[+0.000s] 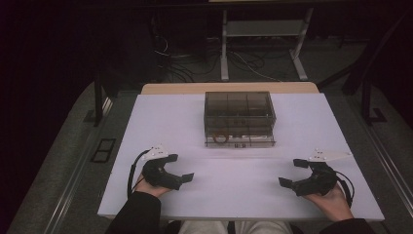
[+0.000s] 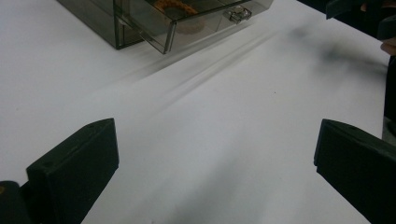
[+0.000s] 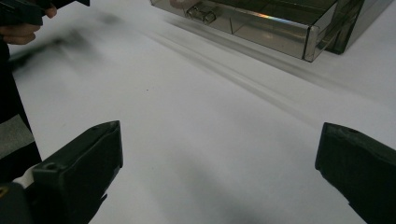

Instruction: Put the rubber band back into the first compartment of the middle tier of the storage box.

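Grippers at rest on the white desk (image 1: 160, 117)

Left gripper (image 1: 181, 171) and right gripper (image 1: 288, 173) have fingers wide apart, holding nothing; the drawer box (image 1: 238, 118) stands ahead, between them, its drawer (image 1: 239, 141) slightly open.

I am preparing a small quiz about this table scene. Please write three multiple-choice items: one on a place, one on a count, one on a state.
1. Where does the smoky transparent plastic drawer box stand?
A. far middle of the white table
B. near left corner
C. on the floor

2. How many tongs are on the table?
A. one
B. two
C. three

3. How is the box's bottom drawer?
A. removed
B. fully shut
C. pulled slightly out

Answers: 1 A, the high view shows it centred, far from the hands. 2 B, left tongs and right tongs. 3 C, its front stands out past the box.
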A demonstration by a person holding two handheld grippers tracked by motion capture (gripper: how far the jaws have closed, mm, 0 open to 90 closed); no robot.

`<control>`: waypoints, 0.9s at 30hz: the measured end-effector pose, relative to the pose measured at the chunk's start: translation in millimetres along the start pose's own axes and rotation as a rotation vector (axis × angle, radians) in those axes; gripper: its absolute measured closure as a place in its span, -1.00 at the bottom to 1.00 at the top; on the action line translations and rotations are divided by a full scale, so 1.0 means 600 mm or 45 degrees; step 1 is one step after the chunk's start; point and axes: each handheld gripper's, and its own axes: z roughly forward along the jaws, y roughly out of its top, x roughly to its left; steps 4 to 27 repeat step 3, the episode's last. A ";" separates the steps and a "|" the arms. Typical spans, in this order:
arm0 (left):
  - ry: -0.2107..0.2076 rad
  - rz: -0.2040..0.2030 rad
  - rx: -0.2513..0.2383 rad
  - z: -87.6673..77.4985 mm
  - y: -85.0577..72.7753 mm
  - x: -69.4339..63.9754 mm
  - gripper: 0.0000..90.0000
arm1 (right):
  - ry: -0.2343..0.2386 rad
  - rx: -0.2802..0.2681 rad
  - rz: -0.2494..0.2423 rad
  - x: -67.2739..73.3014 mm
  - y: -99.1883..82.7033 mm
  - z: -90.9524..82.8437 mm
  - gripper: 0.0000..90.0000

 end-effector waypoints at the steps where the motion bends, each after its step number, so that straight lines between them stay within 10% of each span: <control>1: -0.003 -0.003 0.000 -0.001 -0.001 0.001 -1.00 | -0.001 0.000 0.000 0.000 0.000 0.000 -1.00; 27: -0.004 -0.009 -0.006 -0.002 -0.003 0.001 -1.00 | 0.000 -0.001 0.001 0.000 0.000 0.000 -1.00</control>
